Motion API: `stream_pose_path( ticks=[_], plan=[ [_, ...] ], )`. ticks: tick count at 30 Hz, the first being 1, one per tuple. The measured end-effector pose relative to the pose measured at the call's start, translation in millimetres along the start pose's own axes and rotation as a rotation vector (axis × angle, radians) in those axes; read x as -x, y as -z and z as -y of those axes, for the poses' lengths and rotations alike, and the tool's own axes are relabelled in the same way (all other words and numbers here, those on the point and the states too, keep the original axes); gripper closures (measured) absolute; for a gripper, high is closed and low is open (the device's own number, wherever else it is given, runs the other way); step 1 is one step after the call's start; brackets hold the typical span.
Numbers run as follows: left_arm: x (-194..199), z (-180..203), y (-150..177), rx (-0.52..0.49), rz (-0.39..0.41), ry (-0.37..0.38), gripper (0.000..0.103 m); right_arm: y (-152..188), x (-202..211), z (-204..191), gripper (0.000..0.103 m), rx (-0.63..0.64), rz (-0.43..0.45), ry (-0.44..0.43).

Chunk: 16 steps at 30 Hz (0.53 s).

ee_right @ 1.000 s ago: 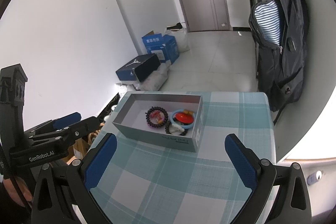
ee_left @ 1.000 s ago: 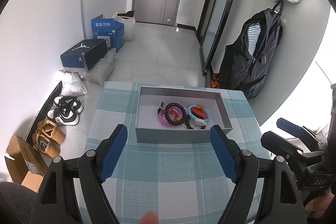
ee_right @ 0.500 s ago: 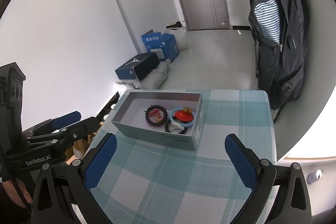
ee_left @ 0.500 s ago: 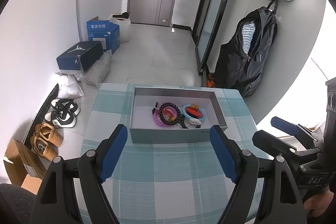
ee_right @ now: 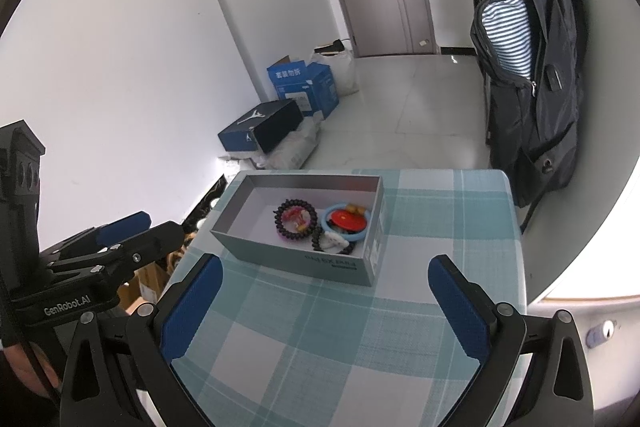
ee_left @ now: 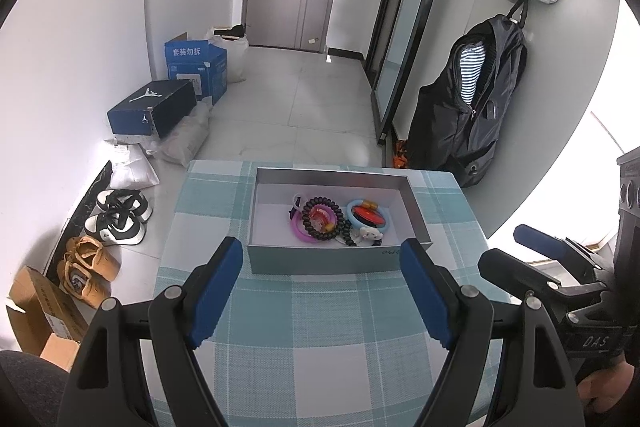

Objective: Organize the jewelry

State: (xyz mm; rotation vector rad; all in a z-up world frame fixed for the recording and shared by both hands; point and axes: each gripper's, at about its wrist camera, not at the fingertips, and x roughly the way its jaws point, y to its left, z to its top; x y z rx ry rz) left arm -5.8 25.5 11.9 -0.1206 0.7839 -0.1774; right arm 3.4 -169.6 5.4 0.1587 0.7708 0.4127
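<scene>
An open grey box [ee_left: 332,172] sits on the checked tablecloth [ee_left: 320,347]. Inside lie a black bead bracelet [ee_left: 322,219] over a pink ring [ee_left: 301,234], a blue ring with a red centre [ee_left: 367,215] and a small white charm [ee_left: 370,234]. My left gripper [ee_left: 320,259] hovers just short of the box's near wall, open and empty. In the right wrist view the box [ee_right: 280,255], the bracelet [ee_right: 296,219] and the blue ring [ee_right: 345,221] lie ahead of my right gripper [ee_right: 326,267], which is also open with nothing between its fingers. Each gripper shows at the edge of the other's view.
The table's left edge drops to a floor with shoes [ee_left: 116,215] and cardboard boxes [ee_left: 40,311]. A dark shoebox [ee_left: 154,109] and a blue carton [ee_left: 196,67] stand by the left wall. A black backpack [ee_left: 472,103] hangs on the right wall.
</scene>
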Motion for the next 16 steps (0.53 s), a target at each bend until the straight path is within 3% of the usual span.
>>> stream_pose_path(
  ticks=[16],
  plan=[
    [-0.4, 0.4, -0.1, 0.011, 0.000, 0.003, 0.026, 0.2, -0.5, -0.1, 0.000, 0.000, -0.003, 0.005]
  ],
)
